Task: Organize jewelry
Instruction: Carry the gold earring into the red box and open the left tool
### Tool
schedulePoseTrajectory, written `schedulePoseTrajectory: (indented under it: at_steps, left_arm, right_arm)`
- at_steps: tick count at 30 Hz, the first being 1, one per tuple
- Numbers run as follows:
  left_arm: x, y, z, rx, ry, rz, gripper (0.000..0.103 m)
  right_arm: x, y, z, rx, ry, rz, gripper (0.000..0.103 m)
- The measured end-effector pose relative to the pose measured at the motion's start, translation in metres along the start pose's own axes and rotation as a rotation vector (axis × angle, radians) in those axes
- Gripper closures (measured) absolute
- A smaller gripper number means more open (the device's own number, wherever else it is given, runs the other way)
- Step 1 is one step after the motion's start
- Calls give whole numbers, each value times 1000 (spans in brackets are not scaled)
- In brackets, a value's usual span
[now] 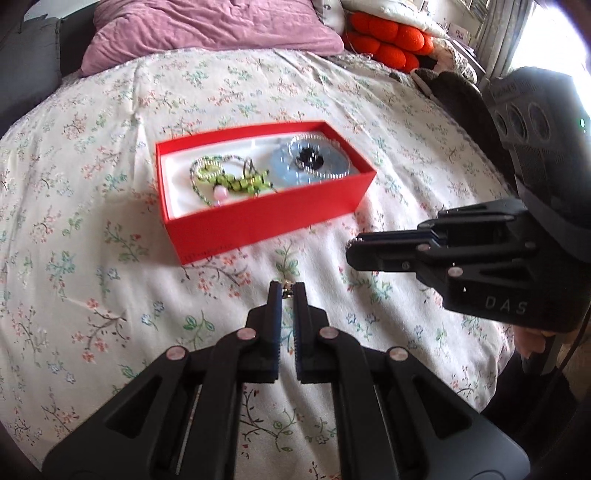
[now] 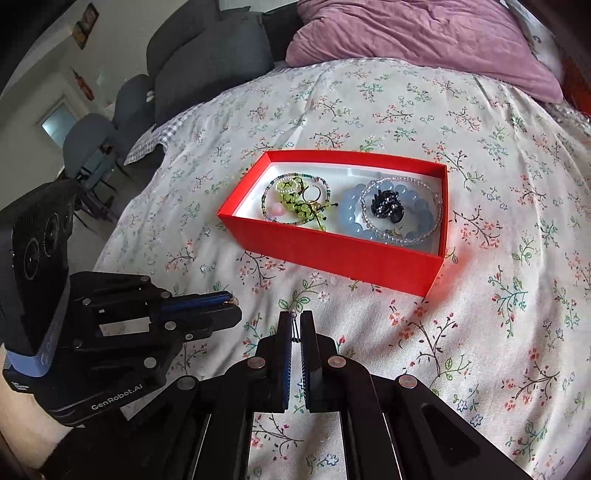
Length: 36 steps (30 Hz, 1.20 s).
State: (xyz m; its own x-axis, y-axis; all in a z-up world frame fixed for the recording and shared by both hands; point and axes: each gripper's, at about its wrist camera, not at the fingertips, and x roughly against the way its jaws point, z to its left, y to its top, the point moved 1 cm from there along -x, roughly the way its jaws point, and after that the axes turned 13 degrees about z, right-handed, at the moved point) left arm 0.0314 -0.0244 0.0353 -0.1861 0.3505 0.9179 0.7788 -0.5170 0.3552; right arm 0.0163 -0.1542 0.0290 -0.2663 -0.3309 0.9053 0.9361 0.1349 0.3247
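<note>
**Both jaws pinched on small pieces, box ahead on the bed**

My left gripper (image 1: 287,290) fills the bottom centre of its own view, jaws drawn narrow with a small gold trinket (image 1: 287,290) caught right at the tips. I cannot tell what kind of piece it is; it is tiny and partly hidden by the pads. In the right view the same gripper (image 2: 231,301) reaches in from the lower left, with a speck of metal showing at its tip.

My right gripper (image 2: 294,325) sits at the bottom centre of its view, jaws nearly together on a thin dark strand (image 2: 294,329) with a small bead at the top. In the left view it (image 1: 351,247) comes in from the right edge, and a tiny glint shows at its tip.

The red box (image 1: 275,218) lies open on the flowered bedspread (image 1: 110,295), above centre in both views and well apart from both grippers. Inside, on the white lining, the left half holds a tangle of green beads (image 2: 295,205), a gold ring (image 2: 313,192) and a pink bead (image 2: 277,210). The right half holds a pale blue bracelet (image 2: 351,218) with a clear beaded bracelet (image 2: 402,181) over it and a black hair claw (image 2: 386,206) in the middle.

A purple pillow (image 1: 207,29) lies at the top of the frame, and an orange cushion (image 1: 388,40) at the upper right.
</note>
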Motion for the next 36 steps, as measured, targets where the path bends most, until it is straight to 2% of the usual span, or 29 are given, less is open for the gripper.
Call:
schedulePoseTrajectory:
  at_steps: [15, 22, 31, 33, 36]
  left_arm:
    - [24, 49, 11, 127, 67, -96, 96]
    - [7, 70, 29, 231, 50, -122, 96]
    - [-16, 87, 37, 298, 46, -128, 96]
    - [-18, 88, 35, 298, 45, -124, 92]
    - [-19, 88, 31, 278, 65, -115, 80]
  right_arm:
    - [31, 34, -7, -63, -63, -98, 98]
    - [33, 60, -25, -138, -24, -126, 98]
    - [13, 79, -41, -215, 45, -128, 97]
    - [10, 81, -48, -251, 71, -119, 86]
    - [9, 81, -56, -278, 94, -105, 86]
